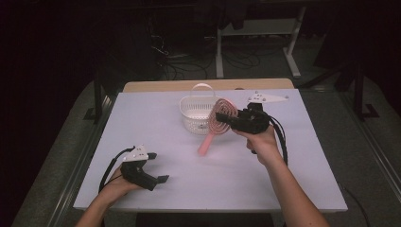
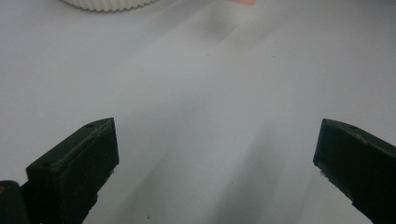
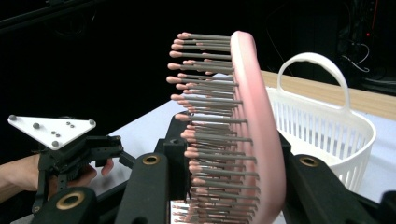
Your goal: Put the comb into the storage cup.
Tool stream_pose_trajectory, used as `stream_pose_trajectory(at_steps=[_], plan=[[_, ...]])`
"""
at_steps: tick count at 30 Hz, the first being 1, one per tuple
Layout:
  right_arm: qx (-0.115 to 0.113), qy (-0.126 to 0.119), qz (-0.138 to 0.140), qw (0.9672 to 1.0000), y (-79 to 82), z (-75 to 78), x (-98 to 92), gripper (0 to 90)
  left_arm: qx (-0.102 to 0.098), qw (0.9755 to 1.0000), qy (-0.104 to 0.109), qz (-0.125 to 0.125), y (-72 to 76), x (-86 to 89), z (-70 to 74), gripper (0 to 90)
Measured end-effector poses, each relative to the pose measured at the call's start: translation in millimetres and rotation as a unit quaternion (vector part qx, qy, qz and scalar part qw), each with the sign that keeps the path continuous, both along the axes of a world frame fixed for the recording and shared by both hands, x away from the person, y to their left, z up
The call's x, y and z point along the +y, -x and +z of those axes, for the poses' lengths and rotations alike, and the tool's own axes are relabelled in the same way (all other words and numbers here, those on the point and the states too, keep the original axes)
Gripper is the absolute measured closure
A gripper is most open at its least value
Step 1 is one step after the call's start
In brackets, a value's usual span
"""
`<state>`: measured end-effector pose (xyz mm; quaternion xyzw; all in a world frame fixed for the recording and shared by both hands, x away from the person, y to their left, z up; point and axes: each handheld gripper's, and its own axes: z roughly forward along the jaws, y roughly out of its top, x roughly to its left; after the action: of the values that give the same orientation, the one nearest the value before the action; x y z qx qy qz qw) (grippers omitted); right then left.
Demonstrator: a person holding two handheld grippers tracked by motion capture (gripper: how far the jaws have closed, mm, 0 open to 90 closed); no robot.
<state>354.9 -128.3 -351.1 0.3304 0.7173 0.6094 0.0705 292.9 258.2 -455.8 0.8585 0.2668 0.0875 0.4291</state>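
A: Where does the right gripper (image 1: 226, 119) stand, and what is in it?

B: Its two black jaws are clamped on the head of a pink plastic hairbrush with grey, pink-tipped bristles (image 1: 218, 118). In the right gripper view the brush head (image 3: 254, 135) stands almost on edge between the jaws, one jaw against the bristle side and the other behind the smooth pink back. From above, the brush is held up off the surface, its oval head tilted and its handle sloping down toward the person, with the handle's end low over the white surface (image 1: 283, 161).

A: And what lies next to the brush?

B: A white slatted plastic basket with an arched handle (image 1: 196, 113) stands just beside the brush head, on the far middle part of the surface. The brush head overlaps the basket's near right rim in the high view; whether the two touch cannot be told. In the right gripper view the basket (image 3: 322, 126) sits right behind the brush's back.

A: What about the other hand?

B: The left gripper (image 1: 158, 179) is well apart, at the near left part of the surface, held low in the person's left hand (image 1: 118, 182). Its jaws stand wide apart with nothing between them; the left gripper view shows bare white surface (image 2: 210, 116) between the two pads, with the bottom edge of the basket (image 2: 109, 4) at the top of that view. A black cable trails from each gripper.
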Motion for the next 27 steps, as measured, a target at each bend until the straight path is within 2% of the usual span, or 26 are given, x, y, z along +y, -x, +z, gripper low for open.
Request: stream_pose_trajectory(at_steps=[8,12,27], plan=[[-0.011,0.001,-0.002,0.9999,-4.0,12.9,1.3,62.7,0.0,1.0,0.002,0.002,0.2,0.8,1.4,0.0],[-0.016,-0.001,-0.004,0.9999,-6.5,20.3,1.8,62.7,-0.012,0.9999,0.0,-0.002,2.4,-0.8,2.8,0.0],[-0.039,-0.017,-0.013,0.999,-18.7,50.7,3.0,62.8,-0.009,1.0,0.004,0.001,2.5,-0.1,2.4,0.0]])
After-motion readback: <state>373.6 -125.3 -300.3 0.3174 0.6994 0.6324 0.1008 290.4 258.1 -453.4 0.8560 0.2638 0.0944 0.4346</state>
